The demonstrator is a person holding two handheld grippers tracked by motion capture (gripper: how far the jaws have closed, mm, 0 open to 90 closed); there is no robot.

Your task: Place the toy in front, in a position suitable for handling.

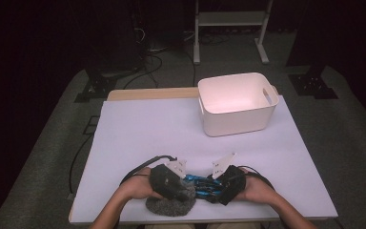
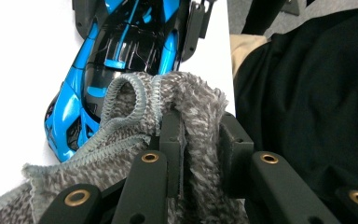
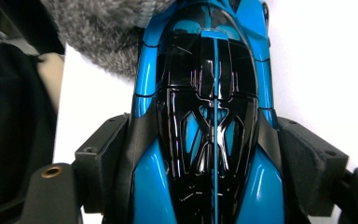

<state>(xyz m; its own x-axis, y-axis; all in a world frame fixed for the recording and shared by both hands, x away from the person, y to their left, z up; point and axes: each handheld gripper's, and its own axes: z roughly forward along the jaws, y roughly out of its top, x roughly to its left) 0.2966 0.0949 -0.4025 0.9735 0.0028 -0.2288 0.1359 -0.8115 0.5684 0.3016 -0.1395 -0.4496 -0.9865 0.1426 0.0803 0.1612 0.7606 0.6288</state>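
Wiping in hand, by the look of it: blue toy sports car point(image 3: 209, 116) clamped across its flanks by the right gripper point(image 3: 209, 154), jaws pressed in against both sides of the body behind the cabin, while the left gripper point(image 2: 200, 140) pinches a fold of grey fluffy cloth point(image 2: 168, 107) between its jaws and holds it against one end of the car. Seen from the high view, all of it bunched at the near edge of the white table point(image 1: 138, 129), just in front of the person, with the cloth point(image 1: 171, 202) partly draped on the tabletop under the left gripper point(image 1: 181, 186) and the car point(image 1: 202, 186) bridging the gap to the right gripper point(image 1: 219, 188). Long axis of the car roughly left to right across the table — one end toward the cloth, the other buried between the right jaws; front or tail at the cloth end hard to tell for certain. White plastic bin point(image 1: 236, 102) standing well apart at the far side, apparently empty. Next move likely a stroke of the cloth along the glossy roof and flanks — calling for a steady clamp on the right, light pressure on the left, and care not to let the cloth slip out of the pinch.
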